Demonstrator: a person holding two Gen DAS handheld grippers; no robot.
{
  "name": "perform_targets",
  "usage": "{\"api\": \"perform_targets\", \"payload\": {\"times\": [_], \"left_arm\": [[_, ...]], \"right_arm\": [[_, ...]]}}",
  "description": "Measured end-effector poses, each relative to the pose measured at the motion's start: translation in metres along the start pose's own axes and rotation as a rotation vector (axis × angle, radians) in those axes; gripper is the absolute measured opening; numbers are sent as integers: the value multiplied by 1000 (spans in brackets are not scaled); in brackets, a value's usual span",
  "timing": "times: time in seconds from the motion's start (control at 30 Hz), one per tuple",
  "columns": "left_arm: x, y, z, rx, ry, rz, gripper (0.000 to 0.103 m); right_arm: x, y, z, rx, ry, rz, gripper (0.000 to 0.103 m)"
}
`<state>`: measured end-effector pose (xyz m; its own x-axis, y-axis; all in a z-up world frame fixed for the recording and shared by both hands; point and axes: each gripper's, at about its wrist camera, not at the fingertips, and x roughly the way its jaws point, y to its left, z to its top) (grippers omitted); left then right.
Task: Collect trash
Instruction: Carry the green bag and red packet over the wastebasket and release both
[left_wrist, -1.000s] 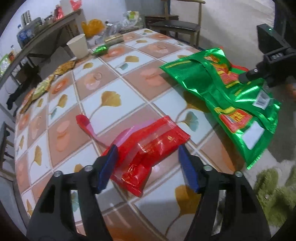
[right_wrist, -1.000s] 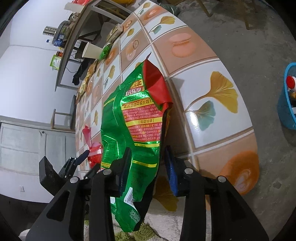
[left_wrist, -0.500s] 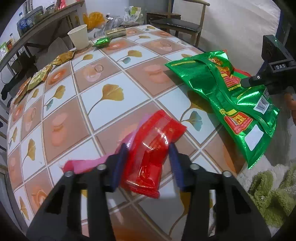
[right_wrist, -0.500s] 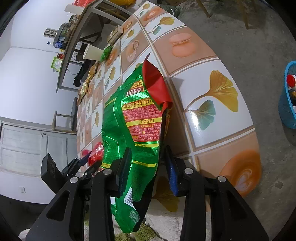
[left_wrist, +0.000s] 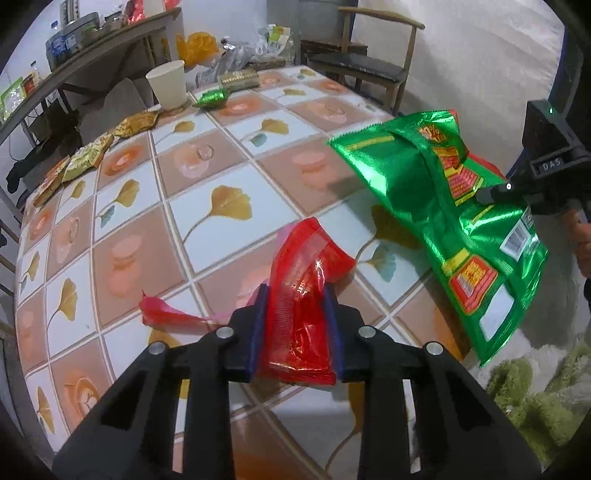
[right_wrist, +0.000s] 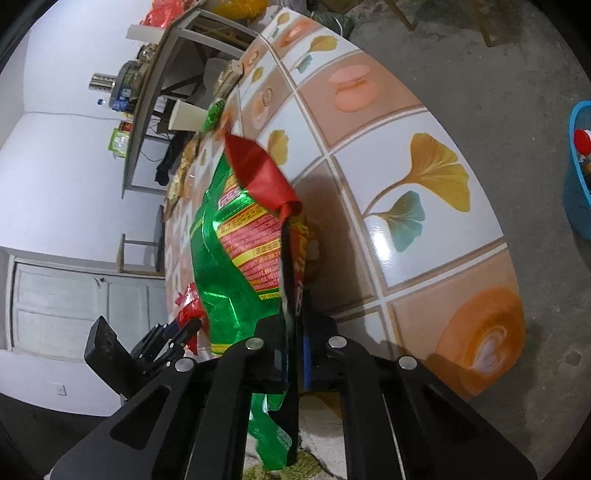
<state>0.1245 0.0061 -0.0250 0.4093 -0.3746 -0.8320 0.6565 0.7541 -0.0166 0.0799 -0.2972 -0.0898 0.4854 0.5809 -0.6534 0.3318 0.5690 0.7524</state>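
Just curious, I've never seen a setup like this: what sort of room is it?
Probably a home dining or living room: a table with a ginkgo-leaf cloth strewn with snack wrappers, a wooden chair, and a cluttered side desk.

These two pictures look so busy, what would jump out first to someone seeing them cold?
Probably the shiny green snack bag at the table's near right edge, pinched in the right gripper. Next, the crumpled red wrapper near the front edge, between the pads of the left gripper, whose jaws are closing on it. Under both lies the tablecloth, checked with ginkgo leaves.
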Motion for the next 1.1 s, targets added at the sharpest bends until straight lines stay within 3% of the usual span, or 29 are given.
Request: {"api": "perform_targets", "payload": {"times": [0.3,0.53,0.77,1.1], "left_arm": [[-17,-18,36,-15,-88,-82,26],[-18,-74,76,68,-136,-178,26],[8,-156,120,177,-96,-318,26],[72,-283,181,274,9,-491,27]], "right_arm": [[-30,3,1,-4,-89,66,4],[-82,-30,-1,51,-204,109,4],[-146,-95,-19,179,-359,164,4],[-234,-225,-40,440,-576,120,4]]}}
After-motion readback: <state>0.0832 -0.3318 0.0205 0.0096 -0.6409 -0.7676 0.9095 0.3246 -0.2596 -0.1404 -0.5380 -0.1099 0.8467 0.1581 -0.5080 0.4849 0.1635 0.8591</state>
